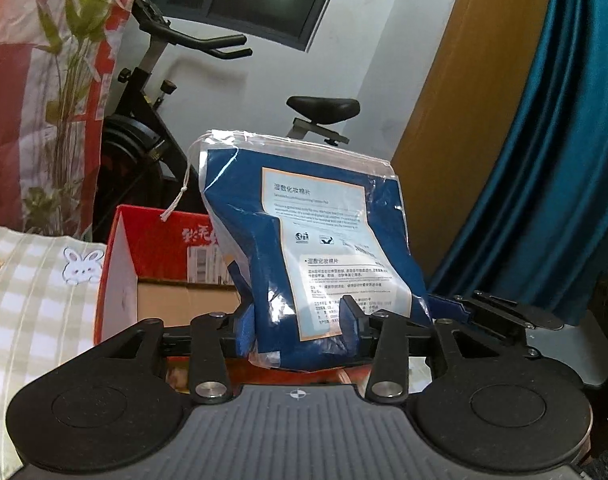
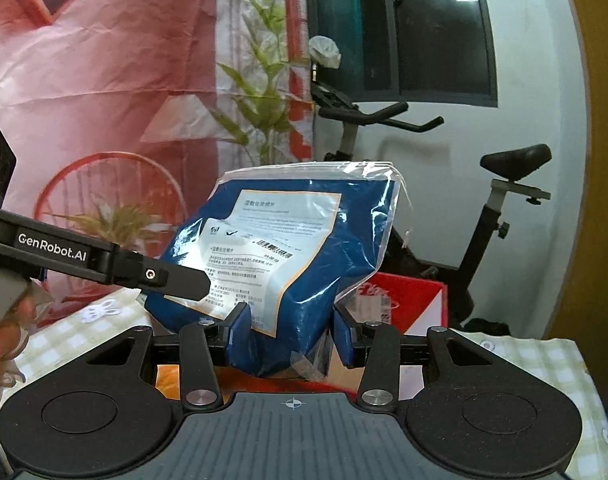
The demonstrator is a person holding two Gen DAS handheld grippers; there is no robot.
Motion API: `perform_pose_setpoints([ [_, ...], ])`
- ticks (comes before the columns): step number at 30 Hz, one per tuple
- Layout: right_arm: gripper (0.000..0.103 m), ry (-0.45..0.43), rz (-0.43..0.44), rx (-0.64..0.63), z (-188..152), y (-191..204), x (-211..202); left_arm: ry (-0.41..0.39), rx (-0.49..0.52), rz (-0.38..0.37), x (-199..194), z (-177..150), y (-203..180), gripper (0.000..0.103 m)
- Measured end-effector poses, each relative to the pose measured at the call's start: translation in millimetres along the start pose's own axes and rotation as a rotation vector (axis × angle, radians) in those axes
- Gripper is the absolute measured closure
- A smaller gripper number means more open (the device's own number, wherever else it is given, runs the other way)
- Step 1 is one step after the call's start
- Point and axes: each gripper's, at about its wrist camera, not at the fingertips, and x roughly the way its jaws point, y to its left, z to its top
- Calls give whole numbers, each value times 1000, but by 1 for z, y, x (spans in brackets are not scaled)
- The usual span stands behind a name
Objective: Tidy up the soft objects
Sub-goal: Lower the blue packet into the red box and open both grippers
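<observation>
A soft blue pack of cotton pads (image 1: 316,248) in a clear plastic bag with a white label is held up in the air. My left gripper (image 1: 300,328) is shut on its lower end. The same pack (image 2: 280,264) shows in the right wrist view, where my right gripper (image 2: 290,332) is shut on its lower part. The left gripper's arm (image 2: 104,260) reaches in from the left and touches the pack's lower left side. A red and white cardboard box (image 1: 164,264) stands open below and behind the pack; it also shows in the right wrist view (image 2: 408,304).
A checked cloth with a rabbit print (image 1: 32,300) covers the surface on the left and continues under the right gripper (image 2: 536,360). An exercise bike (image 1: 176,92) stands behind the box. A red printed bag with a plant (image 1: 56,92) is at the left. A blue curtain (image 1: 552,160) hangs at the right.
</observation>
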Motion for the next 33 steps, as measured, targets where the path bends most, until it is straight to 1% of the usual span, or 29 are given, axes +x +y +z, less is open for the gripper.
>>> perform_pose_setpoints([
  [1,62,7,-4,5,1,-4,8,6,3,3,7,3,1,53],
  [4,62,29,-19,17,2,-18,30,32,-2,17,30,11,7,52],
  [7,62,67,-31,41,0,-31,54,57,-33,30,51,14,14,52],
  [10,62,110,-49,78,-7,-42,75,69,-72,42,66,15,18,51],
  [14,62,150,-67,108,-21,-50,91,123,-69,71,82,12,19,51],
  [18,62,176,-70,127,-34,-54,97,154,-98,69,88,7,26,51],
  [22,62,194,-65,144,-43,-57,100,178,-89,78,92,3,26,51],
  [27,61,196,-66,128,-46,-55,101,196,-78,96,96,1,28,51],
  [33,56,195,-80,130,-46,-54,97,205,-69,146,96,-1,31,41],
])
